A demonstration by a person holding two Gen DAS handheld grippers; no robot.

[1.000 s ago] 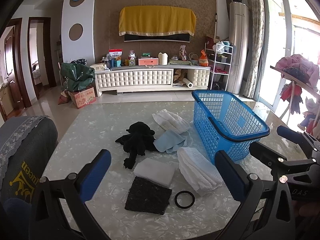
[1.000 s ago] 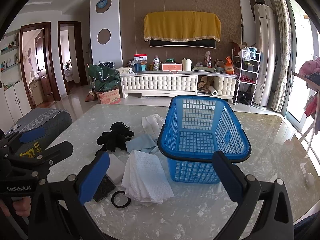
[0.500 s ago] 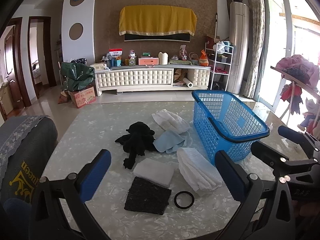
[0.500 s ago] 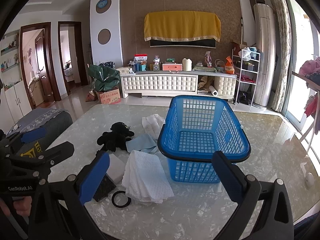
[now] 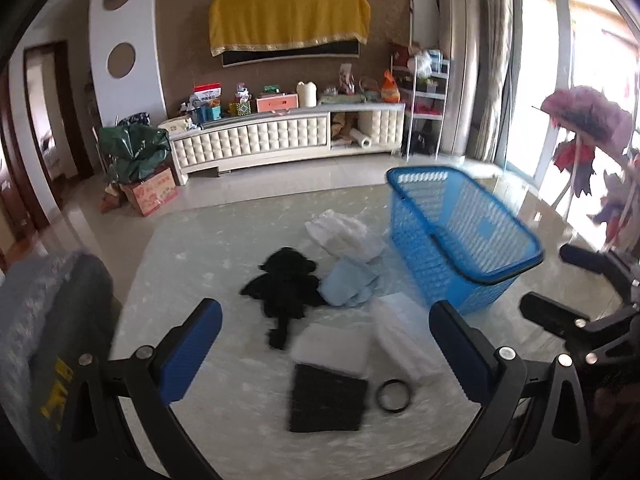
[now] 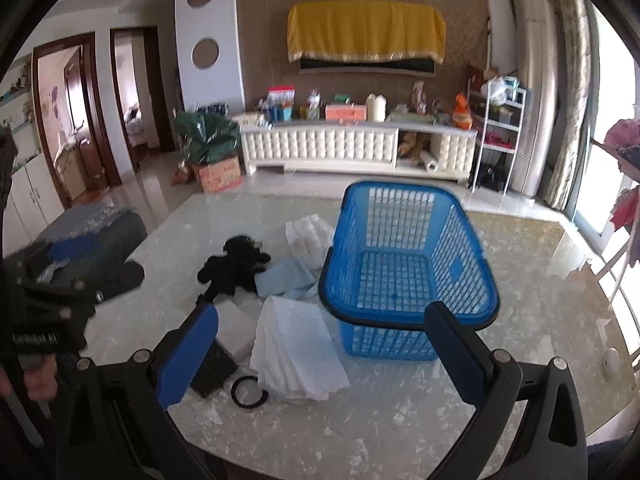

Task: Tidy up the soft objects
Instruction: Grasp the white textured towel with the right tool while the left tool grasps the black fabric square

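Note:
On the marble table (image 5: 192,264) lie a black plush toy (image 5: 286,288), a light blue cloth (image 5: 348,286), a crumpled white cloth (image 5: 344,232), a folded white towel (image 5: 404,340), a white pad (image 5: 332,348), a black pad (image 5: 326,398) and a black ring (image 5: 394,394). To their right stands an empty blue basket (image 5: 460,240). My left gripper (image 5: 326,344) hangs open above the near pads, holding nothing. My right gripper (image 6: 322,354) is open over the white towel (image 6: 294,350), in front of the basket (image 6: 408,268). The plush toy (image 6: 236,264) lies left of it.
A grey chair back (image 5: 44,320) stands at the table's left edge. The table's right side beyond the basket is bare marble (image 6: 560,280). A TV cabinet (image 6: 352,148) and a cardboard box (image 6: 220,174) stand on the floor beyond the table.
Both grippers have tilted and shifted slightly, with motion blur in the left view. Nothing on the table has moved, and both stay open.

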